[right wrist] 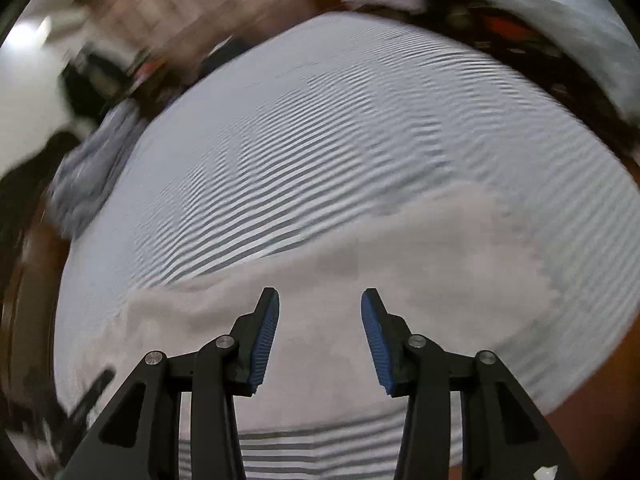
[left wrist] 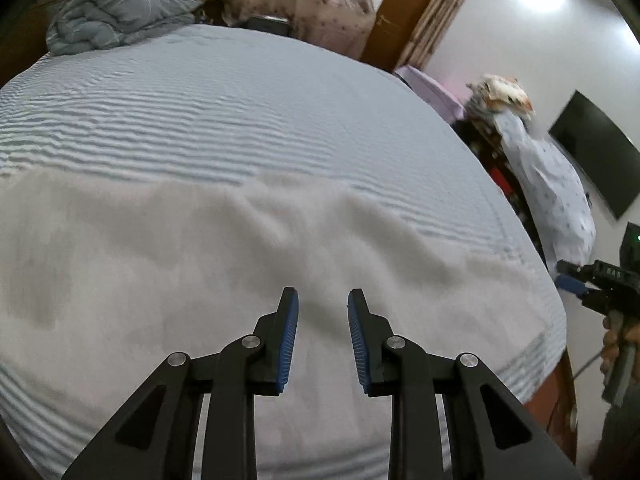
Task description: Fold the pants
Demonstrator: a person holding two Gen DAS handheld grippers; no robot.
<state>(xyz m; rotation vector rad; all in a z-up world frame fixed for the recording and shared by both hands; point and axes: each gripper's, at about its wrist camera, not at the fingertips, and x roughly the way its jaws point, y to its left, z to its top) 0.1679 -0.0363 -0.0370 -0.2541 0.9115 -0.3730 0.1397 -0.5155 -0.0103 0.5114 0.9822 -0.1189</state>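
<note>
**Q:** where are the pants (left wrist: 224, 264) right now? kinda hard to read with the fisheye

**A:** they're the pale off-white cloth spread flat across the near part of the bed (left wrist: 224, 96), on top of the blue-and-white striped sheet. Some soft wrinkles near the middle of the far edge. In the right wrist view the same cloth (right wrist: 400, 264) runs across the lower half, with striped sheet showing beyond it and a strip below it too. That view is pretty motion-blurred tbh.

**Q:** and the grippers? holding anything?

**A:** nope. left gripper (left wrist: 323, 306) has its blue pads spread apart with just cloth visible in the gap, nothing pinched. Can't tell if the tips touch the fabric. right gripper (right wrist: 320, 308) is spread a bit wider, also nothing between the pads, hanging over the pants. You can also spot it at the right edge of the left view, off the side of the bed.

**Q:** anything else on the bed?

**A:** a bunched-up grey-blue comforter (left wrist: 120, 12) at the far corner, well apart from the pants.
</note>
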